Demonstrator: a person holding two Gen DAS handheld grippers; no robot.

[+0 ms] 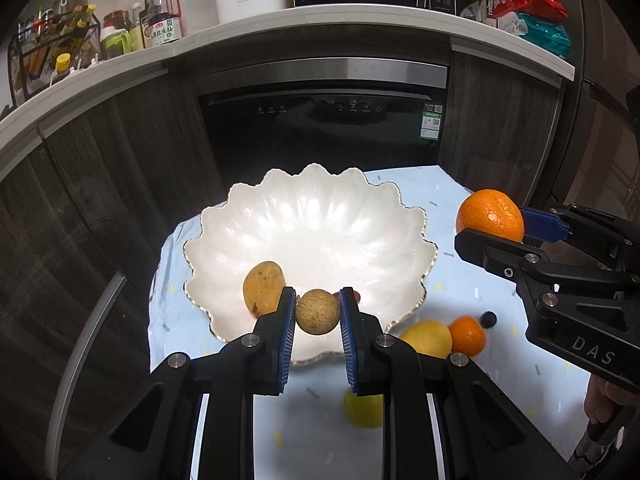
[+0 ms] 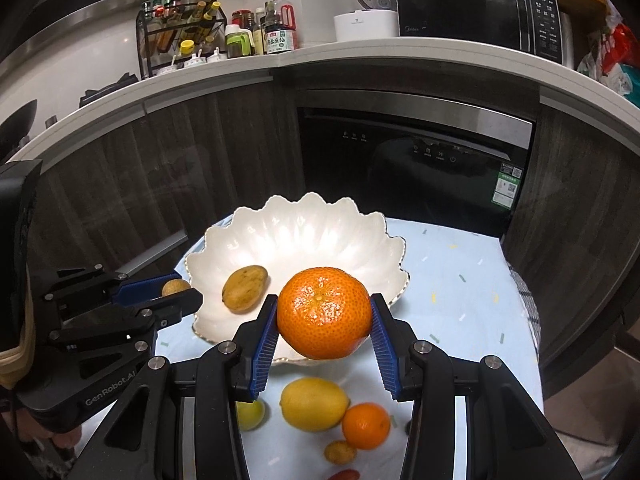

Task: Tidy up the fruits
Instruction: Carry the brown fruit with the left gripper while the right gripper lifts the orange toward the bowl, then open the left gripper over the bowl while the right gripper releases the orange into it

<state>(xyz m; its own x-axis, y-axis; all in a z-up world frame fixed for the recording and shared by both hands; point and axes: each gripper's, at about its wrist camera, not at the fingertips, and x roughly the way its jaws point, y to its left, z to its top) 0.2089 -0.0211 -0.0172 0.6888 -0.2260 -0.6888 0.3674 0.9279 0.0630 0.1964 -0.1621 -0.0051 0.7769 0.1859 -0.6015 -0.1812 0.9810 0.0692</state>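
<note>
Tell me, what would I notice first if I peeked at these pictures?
Probably the big orange mandarin pinched in the right gripper, held above the near edge of the white petal-shaped bowl. Next, the left gripper squeezing a small tan round fruit, with a yellow-brown mango lying in the bowl.

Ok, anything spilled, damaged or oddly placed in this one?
Nothing stands out. The bowl sits upright on the cloth with a mango inside. Each gripper holds a fruit cleanly: left a small brown one, right an orange.
</note>
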